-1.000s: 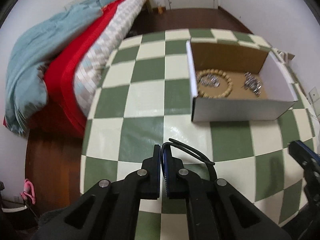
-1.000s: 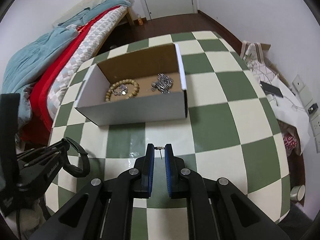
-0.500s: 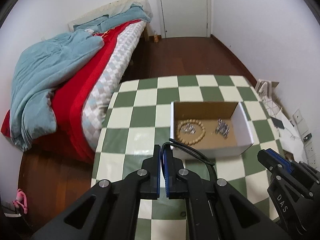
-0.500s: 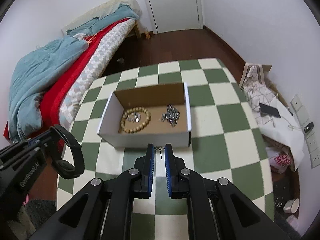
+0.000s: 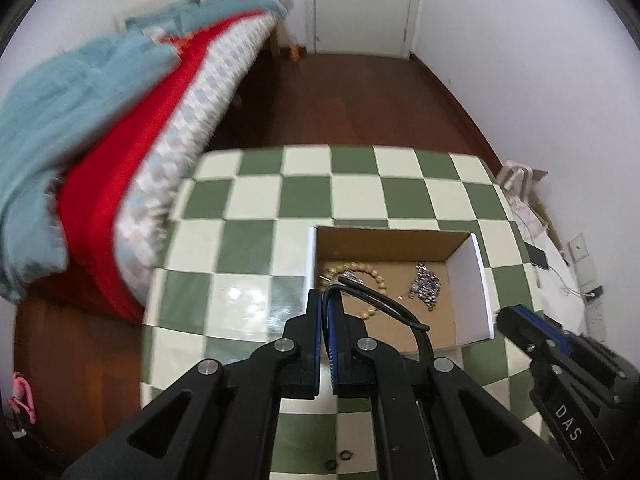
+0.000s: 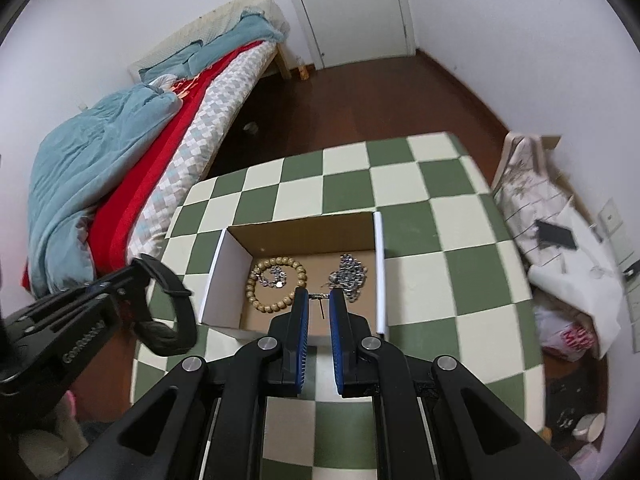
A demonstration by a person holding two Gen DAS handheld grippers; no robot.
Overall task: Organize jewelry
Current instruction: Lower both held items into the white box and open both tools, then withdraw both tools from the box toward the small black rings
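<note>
An open white cardboard box (image 6: 380, 264) (image 5: 478, 280) stands on the green-and-cream checkered table (image 6: 344, 184). Inside lie a wooden bead bracelet (image 6: 276, 284) (image 5: 376, 280) and a silver chain pile (image 6: 348, 276) (image 5: 426, 286). My right gripper (image 6: 319, 296) is shut on a small metal stud earring (image 6: 320, 298), held above the box's near side. My left gripper (image 5: 325, 300) is shut on a black hoop bracelet (image 5: 384, 306) (image 6: 168, 304), above the box's left near corner.
A bed with red and teal bedding (image 6: 120, 168) stands left of the table. Bags and clutter (image 6: 560, 264) lie on the floor to the right. Small dark rings (image 5: 338, 460) lie on the table near me. A white door (image 6: 352, 8) is at the back.
Both grippers have risen well above the table and drawn back; the box now looks smaller and lies below the fingertips. Both keep their hold.
</note>
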